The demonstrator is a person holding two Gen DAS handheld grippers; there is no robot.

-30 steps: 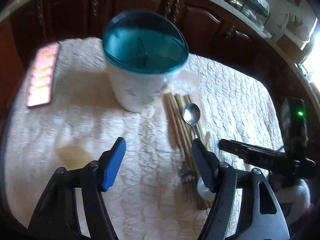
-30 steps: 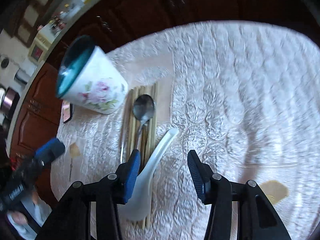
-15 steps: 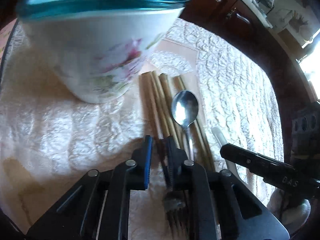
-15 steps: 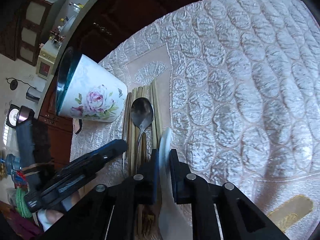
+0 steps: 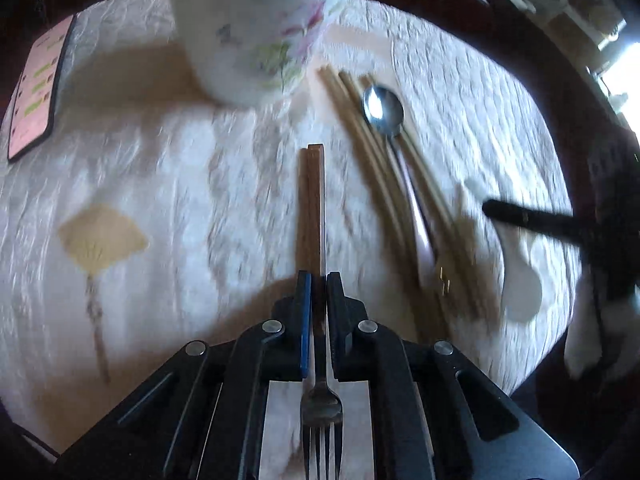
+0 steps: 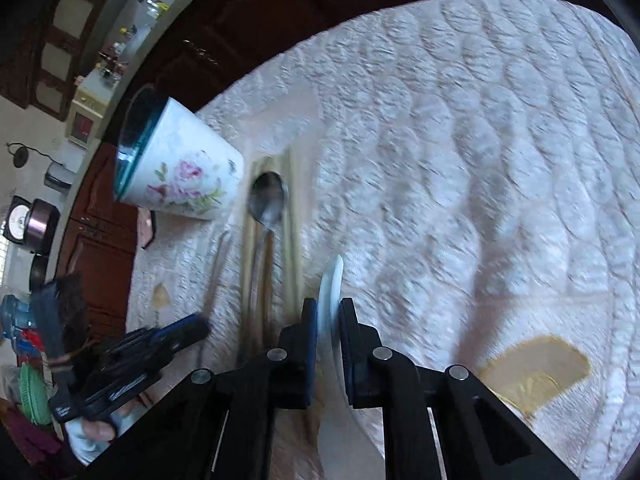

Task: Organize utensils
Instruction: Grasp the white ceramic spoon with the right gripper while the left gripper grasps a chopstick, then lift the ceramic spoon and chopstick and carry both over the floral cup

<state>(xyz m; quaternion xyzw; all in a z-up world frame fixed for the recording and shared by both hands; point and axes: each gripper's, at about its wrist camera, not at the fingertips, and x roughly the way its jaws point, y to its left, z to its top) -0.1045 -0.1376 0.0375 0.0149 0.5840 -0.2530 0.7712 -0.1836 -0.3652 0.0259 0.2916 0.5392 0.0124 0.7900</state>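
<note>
Nearest, L view: left gripper point(image 5: 316, 300) clamped tight on wood-handled steel fork point(image 5: 314, 216), tines back under the jaws, handle pointing fwd, seemingly lifted off the cream embossed tablecloth point(image 5: 180, 184).

R view: right gripper point(image 6: 329, 320) pinched on white ceramic soup spoon point(image 6: 331, 292) by its handle, bowl end down between the arms.

Mid-table: pale bamboo chopsticks point(image 5: 372, 152) w/ steel spoon point(image 5: 383, 110) lying on top, untouched.

Far: white floral ceramic holder w/ teal rim point(image 5: 256, 28), upright; pink phone point(image 5: 34, 88) off to its left.

Step, judged: pickup done both sides, transport next. Needs lift above teal rim, tilt to vertical, then drop in. Risk: fork handle clipping rim; one piece at a time safer.
</note>
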